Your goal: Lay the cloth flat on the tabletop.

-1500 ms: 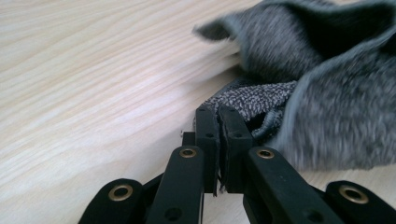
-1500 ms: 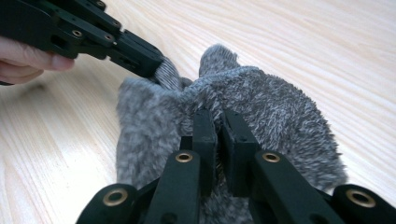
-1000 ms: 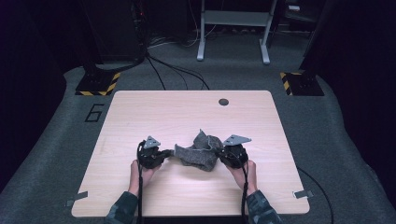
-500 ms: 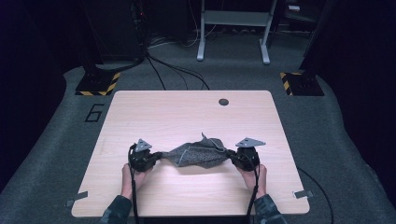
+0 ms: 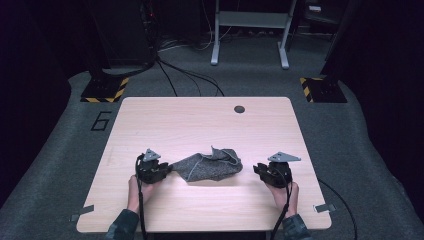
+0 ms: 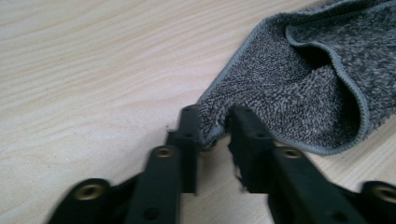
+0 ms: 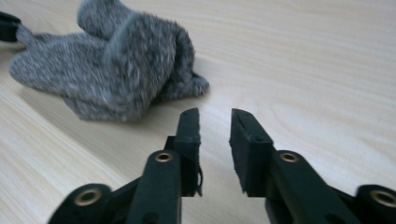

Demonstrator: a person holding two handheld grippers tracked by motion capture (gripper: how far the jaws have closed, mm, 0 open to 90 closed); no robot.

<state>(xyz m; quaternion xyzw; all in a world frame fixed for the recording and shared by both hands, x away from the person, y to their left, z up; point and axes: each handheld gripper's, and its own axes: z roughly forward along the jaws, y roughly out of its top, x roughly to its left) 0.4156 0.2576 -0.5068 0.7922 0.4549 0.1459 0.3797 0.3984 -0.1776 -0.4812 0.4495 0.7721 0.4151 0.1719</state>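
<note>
A grey terry cloth [image 5: 210, 167] lies crumpled on the wooden table [image 5: 200, 120], with one fold standing up. My left gripper [image 5: 167, 169] rests at the cloth's left end. In the left gripper view the cloth [image 6: 299, 93] has its corner between the jaws of that gripper [image 6: 214, 116]; they have just been opening and stand slightly apart, so the corner sits loosely. My right gripper [image 5: 256, 169] lies a short way right of the cloth. Its jaws [image 7: 215, 116] have just been opening and hold nothing, and the cloth [image 7: 107, 65] lies beyond them to the left.
A round dark grommet [image 5: 239, 109] sits near the table's far edge. Strips of tape [image 5: 82, 214] [image 5: 325, 207] mark the front corners. The person's hands [image 5: 135, 192] reach in from the near edge. Cables and stand feet lie on the floor behind the table.
Both hands pulled apart and stretched the cloth. The right gripper has since let go and drawn off to the right, and the cloth has slumped into a heap. The left jaws have opened around the corner.
</note>
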